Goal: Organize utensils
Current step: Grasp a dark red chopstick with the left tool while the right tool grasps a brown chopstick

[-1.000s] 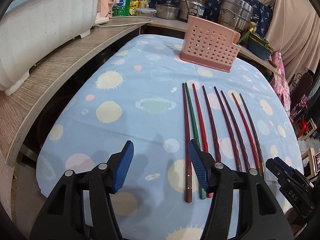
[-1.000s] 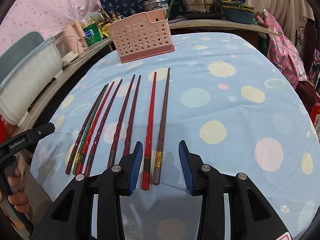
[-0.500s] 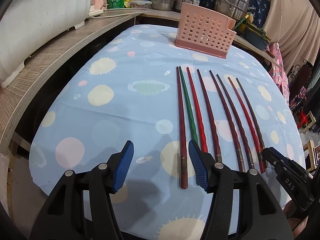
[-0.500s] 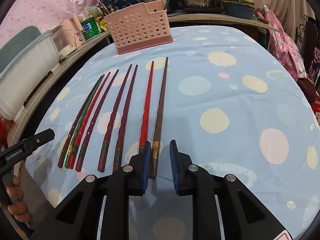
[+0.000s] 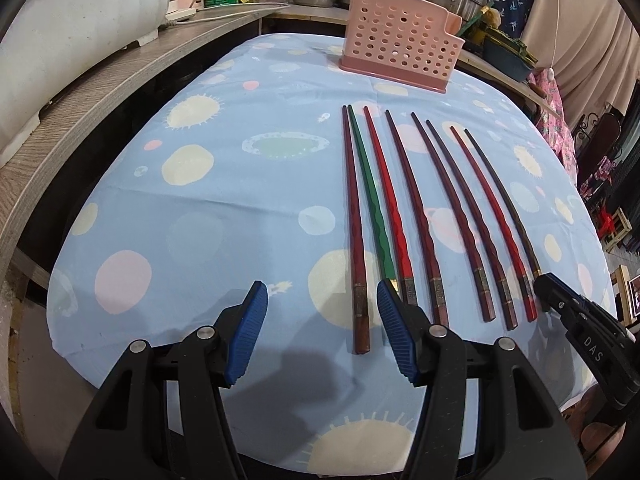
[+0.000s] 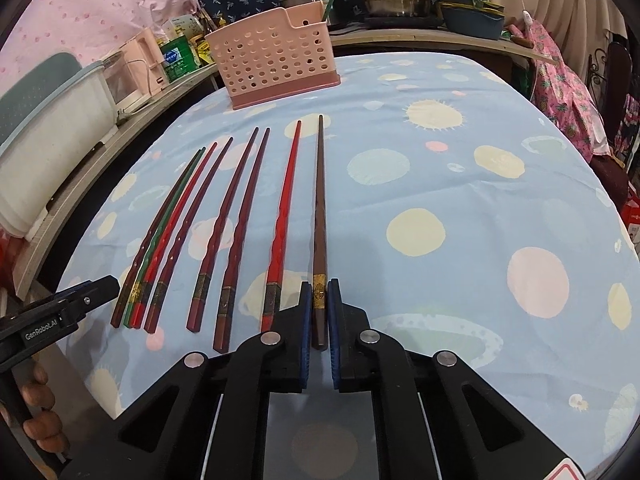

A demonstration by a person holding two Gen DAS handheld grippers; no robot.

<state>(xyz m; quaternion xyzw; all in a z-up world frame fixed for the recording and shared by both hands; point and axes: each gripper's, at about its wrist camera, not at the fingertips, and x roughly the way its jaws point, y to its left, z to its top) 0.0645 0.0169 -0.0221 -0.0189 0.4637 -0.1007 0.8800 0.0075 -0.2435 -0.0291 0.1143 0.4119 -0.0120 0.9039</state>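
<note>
The right gripper [image 6: 319, 312] is clamped on the thick end of the brown chopstick [image 6: 320, 216], its blue pads [image 6: 305, 320] pressing both sides just behind the gold band. That stick is the rightmost of the row and lies flat on the dotted blue tablecloth [image 6: 460, 184], its tip toward twelve o'clock. At nine o'clock from the grip lie the other chopsticks: a red one [image 6: 282, 236] just beside it, then a dark pair, then a tight bunch of dark, red and green sticks further out.

The left gripper [image 5: 320, 320] hovers with its jaws apart and nothing pinched. The handle of the leftmost dark red chopstick [image 5: 357, 248] sits in the gap, closer to the right finger, with neither pad touching it.

At twelve o'clock, well beyond the chopstick tips, stands the pink perforated holder [image 6: 276, 60], with a green stick already leaning out of it. Pots and bottles crowd the counter behind.

The step in hand looks like the first pick from the row: grip made, lift not yet begun. The next move calls for raising the brown stick clear of its red neighbour, swinging it upright and lowering it into the holder's opening without tipping the light holder over.
</note>
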